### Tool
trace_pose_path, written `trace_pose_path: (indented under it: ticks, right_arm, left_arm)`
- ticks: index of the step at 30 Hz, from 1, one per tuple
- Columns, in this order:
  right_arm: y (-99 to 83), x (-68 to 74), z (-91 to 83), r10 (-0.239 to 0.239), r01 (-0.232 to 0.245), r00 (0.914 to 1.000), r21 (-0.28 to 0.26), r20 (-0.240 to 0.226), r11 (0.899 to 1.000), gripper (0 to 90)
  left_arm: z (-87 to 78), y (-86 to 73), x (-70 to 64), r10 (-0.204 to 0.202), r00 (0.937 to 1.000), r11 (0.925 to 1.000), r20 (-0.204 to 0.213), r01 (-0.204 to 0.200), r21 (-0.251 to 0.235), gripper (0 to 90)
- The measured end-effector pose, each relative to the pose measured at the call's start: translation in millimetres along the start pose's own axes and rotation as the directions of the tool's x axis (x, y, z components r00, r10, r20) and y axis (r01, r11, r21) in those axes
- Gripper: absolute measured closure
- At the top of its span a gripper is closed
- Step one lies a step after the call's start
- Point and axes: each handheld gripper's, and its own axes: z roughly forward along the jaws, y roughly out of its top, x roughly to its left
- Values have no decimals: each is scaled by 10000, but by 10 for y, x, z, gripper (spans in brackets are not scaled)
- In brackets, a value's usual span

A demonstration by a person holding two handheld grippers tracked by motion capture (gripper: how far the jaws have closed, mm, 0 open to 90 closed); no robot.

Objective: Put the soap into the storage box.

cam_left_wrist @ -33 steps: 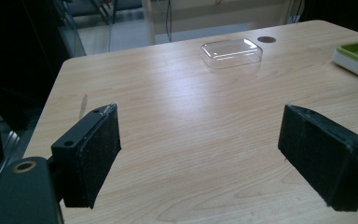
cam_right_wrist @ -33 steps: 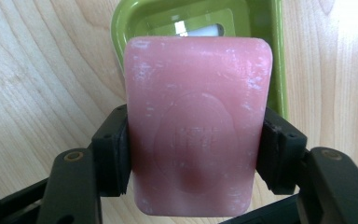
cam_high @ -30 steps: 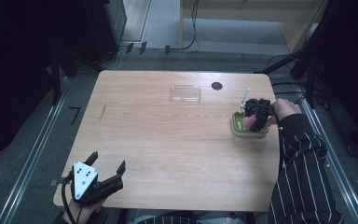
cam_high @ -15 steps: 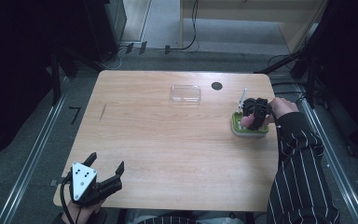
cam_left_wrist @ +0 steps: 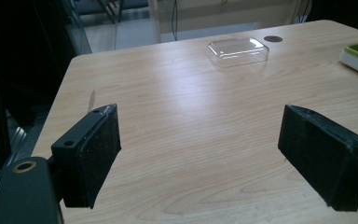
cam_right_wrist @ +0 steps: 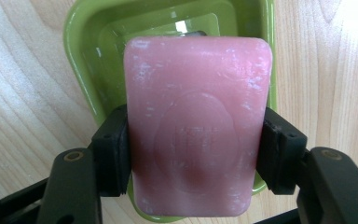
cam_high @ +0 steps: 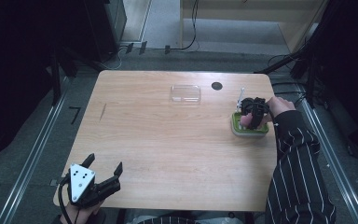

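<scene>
At the right of the high view, the right claw (cam_high: 253, 114) is gripping a pink soap (cam_right_wrist: 196, 122) by its long sides, directly over the green dish (cam_high: 237, 122). Whether the bar is touching the dish floor cannot be told; in the right gripper view it is covering most of the dish's hollow. Judging by that, the work is sitting at the soap-and-dish stage: the bar is in the claw's hold at the dish, and the clear lid (cam_high: 185, 93) is lying apart from it at the upper middle of the counter (cam_high: 168, 140), so any closing step is not yet done.

The soap is looking like a smooth, rounded-corner block, matte with whitish scuffs and a round stamped emblem in its face. The dish is glossy green plastic with a stepped inner floor and, in the left gripper view, a pale base. The lid is thin, transparent and rectangular. The counter is pale wood grain.

At the lower left of the high view, the left claw (cam_high: 105, 173) is resting wide, holding nothing.
</scene>
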Motion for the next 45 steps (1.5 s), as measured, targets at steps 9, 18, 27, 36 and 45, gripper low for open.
trace_pose_path:
  ticks: [9,18,27,36,45]
  right_arm:
    - [11,-22,58,101,-100,9999,103,-82,9999,386]
    - [31,-26,87,118,-117,9999,168,-34,9998,386]
    - [14,-41,118,331,-327,9994,332,-108,9989,386]
    - [-7,-54,140,666,-658,9977,462,-155,9968,366]
    - [-13,-55,51,907,-907,9959,193,8,9957,327]
  left_arm:
    - [-3,-1,0,15,10000,10000,-19,-14,7,134]
    - [-3,-1,-1,15,10000,10000,-9,-15,-3,134]
    - [1,1,-4,33,10000,10000,9,-33,-1,134]
    - [6,3,-6,40,10000,10000,33,-40,8,134]
    - [9,5,-9,67,10000,10000,51,-67,-4,134]
